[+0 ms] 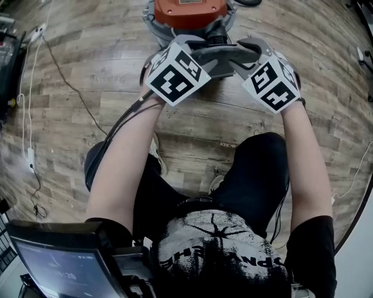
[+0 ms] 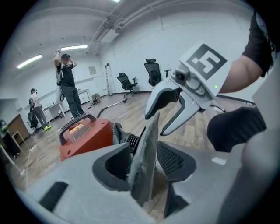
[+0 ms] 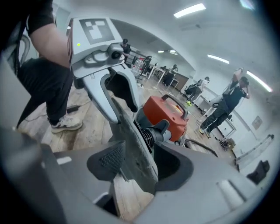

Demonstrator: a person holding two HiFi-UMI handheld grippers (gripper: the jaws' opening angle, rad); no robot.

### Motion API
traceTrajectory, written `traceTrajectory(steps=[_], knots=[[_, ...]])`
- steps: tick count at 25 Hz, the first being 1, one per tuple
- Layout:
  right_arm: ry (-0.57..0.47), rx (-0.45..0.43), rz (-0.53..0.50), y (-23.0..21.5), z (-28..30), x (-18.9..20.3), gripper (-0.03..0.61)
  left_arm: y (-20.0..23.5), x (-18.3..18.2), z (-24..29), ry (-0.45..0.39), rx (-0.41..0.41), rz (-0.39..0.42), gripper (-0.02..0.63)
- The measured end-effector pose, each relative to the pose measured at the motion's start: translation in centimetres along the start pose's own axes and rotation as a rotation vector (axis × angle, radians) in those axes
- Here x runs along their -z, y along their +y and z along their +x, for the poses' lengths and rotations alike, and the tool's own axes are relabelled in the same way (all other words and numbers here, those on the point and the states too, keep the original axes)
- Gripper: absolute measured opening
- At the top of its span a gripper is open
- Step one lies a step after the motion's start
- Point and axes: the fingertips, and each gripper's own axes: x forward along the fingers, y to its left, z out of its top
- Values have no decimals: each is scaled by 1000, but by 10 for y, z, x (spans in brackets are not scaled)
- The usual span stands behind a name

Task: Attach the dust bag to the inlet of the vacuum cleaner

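The orange-red vacuum cleaner [image 1: 189, 11] stands on the wooden floor in front of me. A flat grey dust bag collar [image 2: 146, 153] stands on edge just before the vacuum's ribbed black inlet [image 3: 148, 133]. My left gripper [image 2: 146, 162] is open, with the collar between its jaws and a gap at the right pad. My right gripper [image 3: 140, 164] comes in from the opposite side, also open around the collar [image 3: 133, 144], and its pads do not press on it. In the head view both grippers [image 1: 204, 55] [image 1: 245, 55] meet below the vacuum, hiding the collar.
A cable [image 1: 64, 75] and a power strip [image 1: 30, 157] lie on the floor to the left. A screen [image 1: 58, 265] sits at the lower left. My legs and shoes are below the grippers. People [image 2: 68, 83] and office chairs [image 2: 153, 72] are far behind.
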Motion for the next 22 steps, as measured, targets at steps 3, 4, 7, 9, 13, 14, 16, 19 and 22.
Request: traceTrajectory(steps=[3,4,7,9,13,14,16,19,22], knots=[[-137,26,93,1,-32,-18,141,-9,-26,-32,-144,-27,-78,140],[-183,39,118,0,-42,-23,115,-11,-34,-42,-196,-35,-98,109],[-326,72,198,-3,-70,-39,39,-17,-50,-71,-324,-58,-139,11],[-418,77,257,0,-86,-49,5,-24,-52,-84,-367,-60,-146,6],[-564,65,279,18,-108,-65,5,-39,-56,-105,-450,-50,-146,6],[-614,59,269,24,-112,-75,5,-42,-56,-111,-471,-40,-151,6],[-664,46,265,33,-117,-94,5,-43,-55,-122,-485,-6,-154,5],[-654,29,266,27,-127,-122,5,-24,-56,-142,-451,34,-176,5],[-648,-5,310,17,-155,-155,6,-8,-73,-185,-441,51,-210,5]])
